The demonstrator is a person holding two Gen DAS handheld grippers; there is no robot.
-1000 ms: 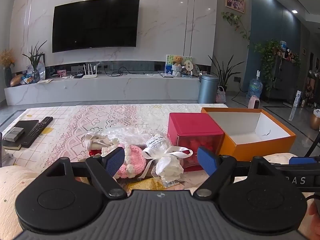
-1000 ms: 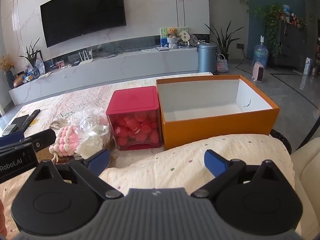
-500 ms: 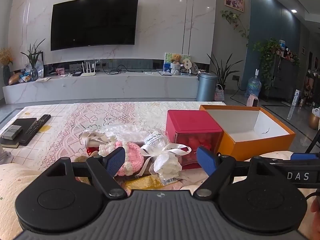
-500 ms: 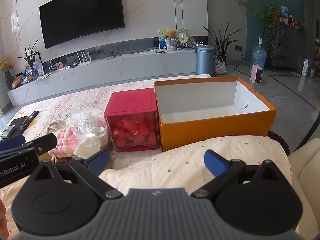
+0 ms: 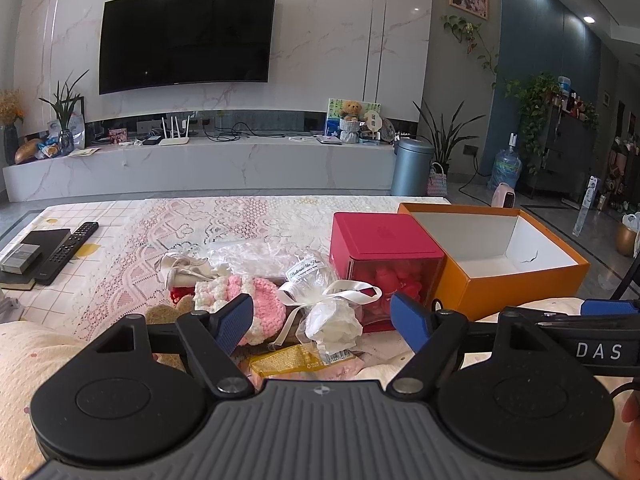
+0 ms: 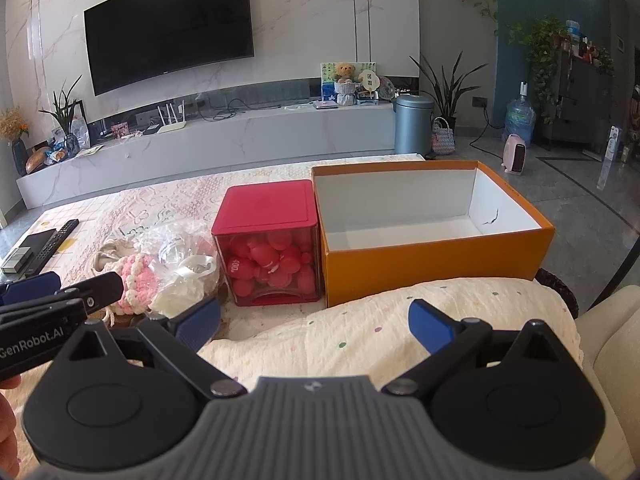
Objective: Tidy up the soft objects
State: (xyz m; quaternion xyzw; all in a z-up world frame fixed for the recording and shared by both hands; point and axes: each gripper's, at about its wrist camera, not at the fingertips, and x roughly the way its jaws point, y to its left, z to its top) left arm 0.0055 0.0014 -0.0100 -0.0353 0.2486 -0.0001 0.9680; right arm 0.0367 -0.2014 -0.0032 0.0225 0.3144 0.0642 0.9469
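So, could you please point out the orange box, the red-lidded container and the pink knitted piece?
orange box (image 6: 436, 254): right wrist view, on its front outer wall.
red-lidded container (image 6: 266, 206): right wrist view, middle of the lid.
pink knitted piece (image 5: 266, 298): left wrist view, on its pink crown.

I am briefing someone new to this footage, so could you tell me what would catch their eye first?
Probably the open orange box, empty and white inside, on the right of the table. Touching its left side is a red-lidded clear box full of red pieces. Left of that lies a heap of soft things, with a pink knitted piece and a ribboned white bundle.
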